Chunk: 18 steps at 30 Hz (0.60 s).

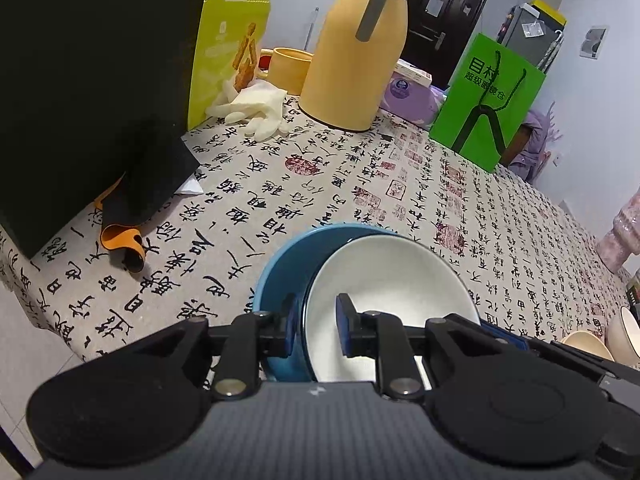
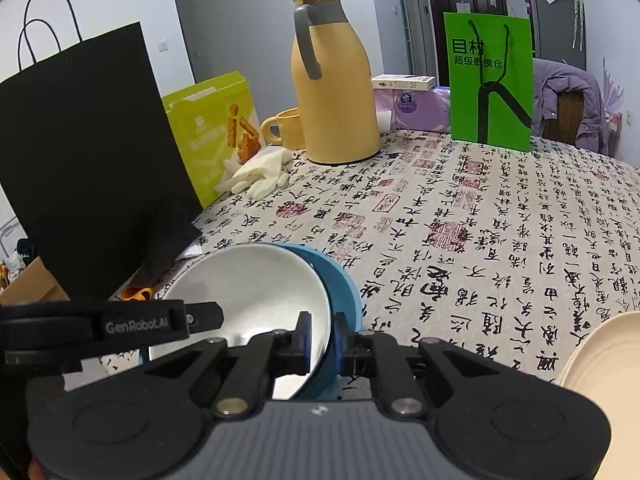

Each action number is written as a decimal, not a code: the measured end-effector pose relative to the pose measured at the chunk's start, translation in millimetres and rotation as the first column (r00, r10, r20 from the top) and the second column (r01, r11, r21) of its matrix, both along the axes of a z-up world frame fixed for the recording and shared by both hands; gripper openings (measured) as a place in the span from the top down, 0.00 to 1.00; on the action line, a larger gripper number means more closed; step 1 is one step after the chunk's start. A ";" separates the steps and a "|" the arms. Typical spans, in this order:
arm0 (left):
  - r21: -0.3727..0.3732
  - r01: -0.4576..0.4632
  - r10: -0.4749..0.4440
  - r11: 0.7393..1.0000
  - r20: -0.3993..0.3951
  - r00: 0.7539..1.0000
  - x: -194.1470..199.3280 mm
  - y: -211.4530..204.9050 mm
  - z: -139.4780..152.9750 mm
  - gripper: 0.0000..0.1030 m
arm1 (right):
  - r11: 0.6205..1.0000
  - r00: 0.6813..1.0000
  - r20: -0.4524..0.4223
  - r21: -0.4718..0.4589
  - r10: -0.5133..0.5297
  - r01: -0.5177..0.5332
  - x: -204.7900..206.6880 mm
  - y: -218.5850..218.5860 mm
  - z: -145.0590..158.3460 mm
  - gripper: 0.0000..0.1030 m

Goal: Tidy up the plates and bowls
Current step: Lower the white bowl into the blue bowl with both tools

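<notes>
Two nested bowls, white [image 1: 384,280] inside blue [image 1: 280,264], are held tilted, apparently on edge, rims clamped by both tools [image 1: 314,328] [image 2: 322,340]; "GenRobot.AI" is printed on one.

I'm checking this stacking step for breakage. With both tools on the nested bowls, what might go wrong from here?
The left tool and right tool each pinch only the rim of the blue bowl and white bowl, which look tilted; they may slip. Uneven pulling might drop them onto the table.

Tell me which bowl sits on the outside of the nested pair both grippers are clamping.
The blue bowl. It wraps around the white-inside bowl, which is tilted within it; the cream bowls at the table edge are untouched.
</notes>
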<state>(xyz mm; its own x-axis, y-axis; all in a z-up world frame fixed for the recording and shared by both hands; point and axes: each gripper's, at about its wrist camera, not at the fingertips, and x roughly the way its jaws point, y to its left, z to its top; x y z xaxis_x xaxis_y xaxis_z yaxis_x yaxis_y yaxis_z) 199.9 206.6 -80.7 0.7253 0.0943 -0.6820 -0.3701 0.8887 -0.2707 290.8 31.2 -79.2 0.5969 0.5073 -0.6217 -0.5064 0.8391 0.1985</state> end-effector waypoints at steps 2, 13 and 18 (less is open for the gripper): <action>0.003 -0.003 0.003 1.000 -0.003 1.000 0.2 -0.8 0.3 0.81 | 1.000 1.000 -0.001 0.001 0.002 -0.002 -0.4 -0.7 0.2 0.89; 0.020 -0.032 0.031 0.999 0.042 0.999 -3.4 5.5 8.2 0.76 | 1.000 0.999 0.034 -0.011 0.010 -0.010 -4.8 3.5 3.2 0.94; 0.013 -0.032 0.031 0.999 0.043 0.999 -4.2 7.2 7.3 0.77 | 1.000 0.999 0.036 0.000 0.004 -0.004 -3.4 1.8 4.3 0.94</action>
